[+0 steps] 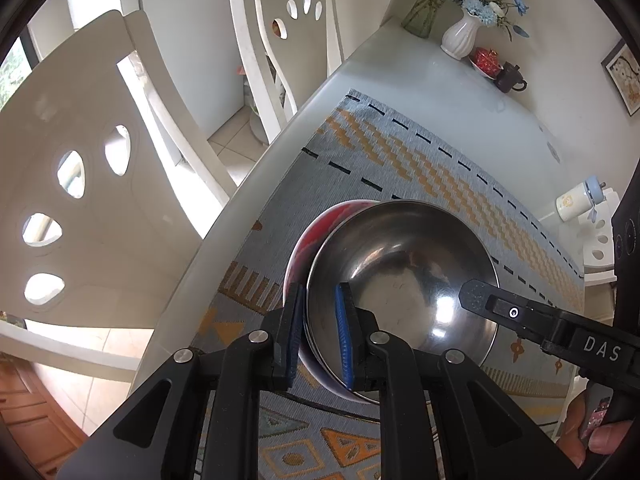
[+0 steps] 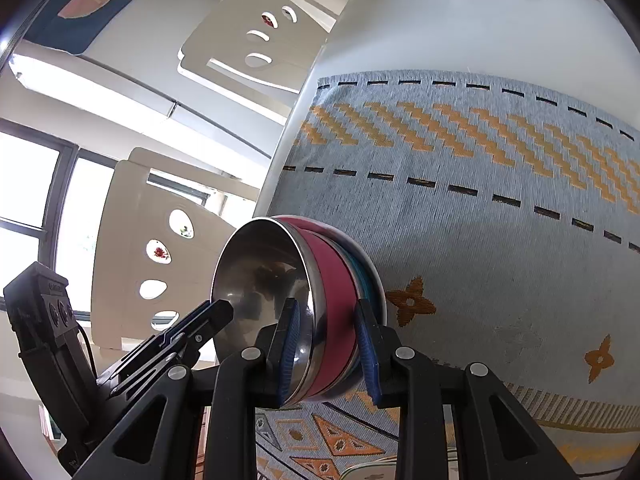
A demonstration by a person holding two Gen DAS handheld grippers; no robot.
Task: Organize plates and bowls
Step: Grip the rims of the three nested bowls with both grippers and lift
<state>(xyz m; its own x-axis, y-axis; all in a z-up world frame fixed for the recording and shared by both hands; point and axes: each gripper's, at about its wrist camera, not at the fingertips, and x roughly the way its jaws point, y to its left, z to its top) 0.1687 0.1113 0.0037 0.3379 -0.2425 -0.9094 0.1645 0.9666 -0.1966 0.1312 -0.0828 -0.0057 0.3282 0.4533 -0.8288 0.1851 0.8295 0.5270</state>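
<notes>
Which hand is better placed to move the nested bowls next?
Right, probably. The right gripper is clamped across the wall of the nested bowls, one finger inside the steel bowl, one outside. The left gripper only straddles the rim, pads not pressing.

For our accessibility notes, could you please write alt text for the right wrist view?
The right gripper clamps the rim of a steel bowl nested in red and teal bowls, over a patterned mat; the left gripper reaches in beside it.

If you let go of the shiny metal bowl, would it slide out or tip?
The steel bowl looks smooth and glossy, so probably slippery. It sits tilted in the red bowl, so it may rock. It looks thin-walled, likely light.
</notes>
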